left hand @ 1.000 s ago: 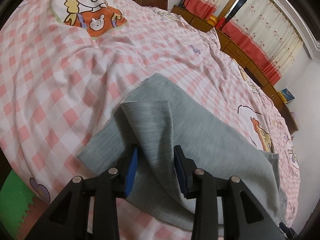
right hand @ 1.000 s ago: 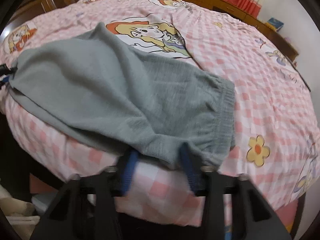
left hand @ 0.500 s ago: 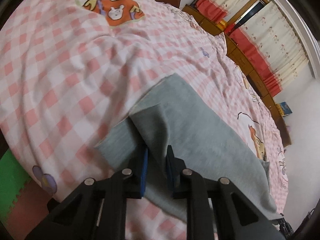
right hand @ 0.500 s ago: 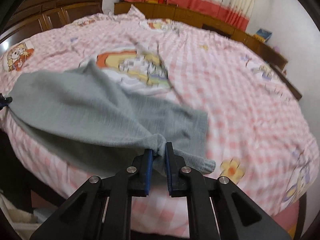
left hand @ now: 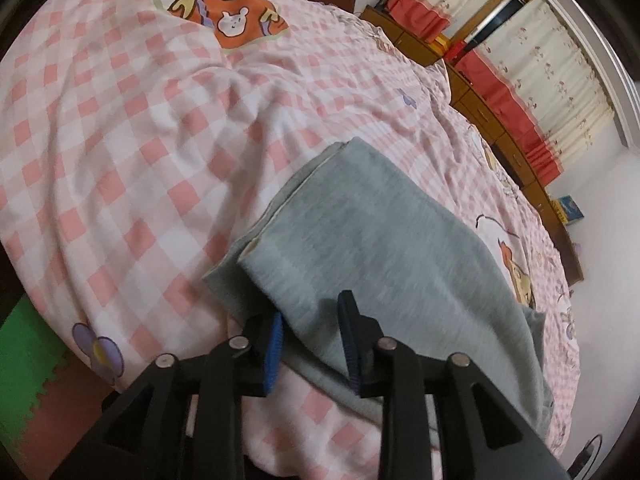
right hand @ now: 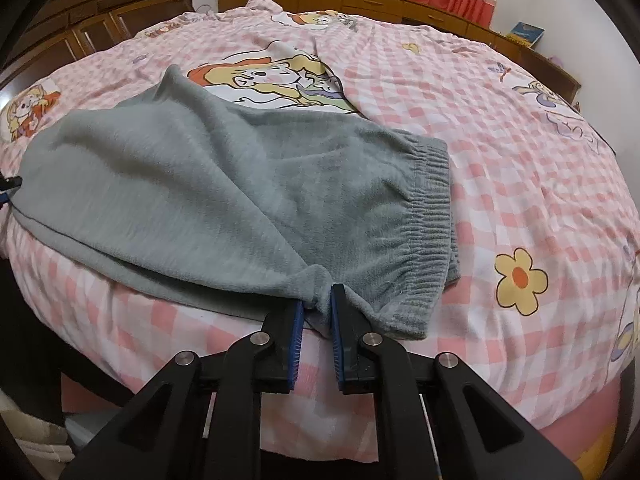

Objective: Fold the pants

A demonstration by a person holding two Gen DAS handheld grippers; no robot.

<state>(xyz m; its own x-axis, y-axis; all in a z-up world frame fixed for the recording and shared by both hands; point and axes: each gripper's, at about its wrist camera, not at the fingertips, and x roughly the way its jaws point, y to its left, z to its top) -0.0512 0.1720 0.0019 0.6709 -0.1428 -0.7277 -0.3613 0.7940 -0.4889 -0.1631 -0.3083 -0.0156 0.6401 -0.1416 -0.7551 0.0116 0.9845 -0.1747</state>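
We see grey fleece pants [right hand: 224, 184] on the pink-checked cartoon bedspread [right hand: 520, 168], wooden cabinets [right hand: 400, 4] behind; left gripper [left hand: 310, 344] spread, right gripper [right hand: 316, 320] parted slightly around fabric.

The left tongs [left hand: 310, 344] reach forward and low, with their two black arms spread like a V and the blue pads [left hand: 273, 354] wide apart, so they are open and the cloth edge just lies loose between them. The right tongs [right hand: 316, 320] also point forward and low, and their blue pads [right hand: 297, 344] sit closer together with a small gap. A little bunch of cloth sits between their tips, but it is hard to tell if they pinch it or have let go.
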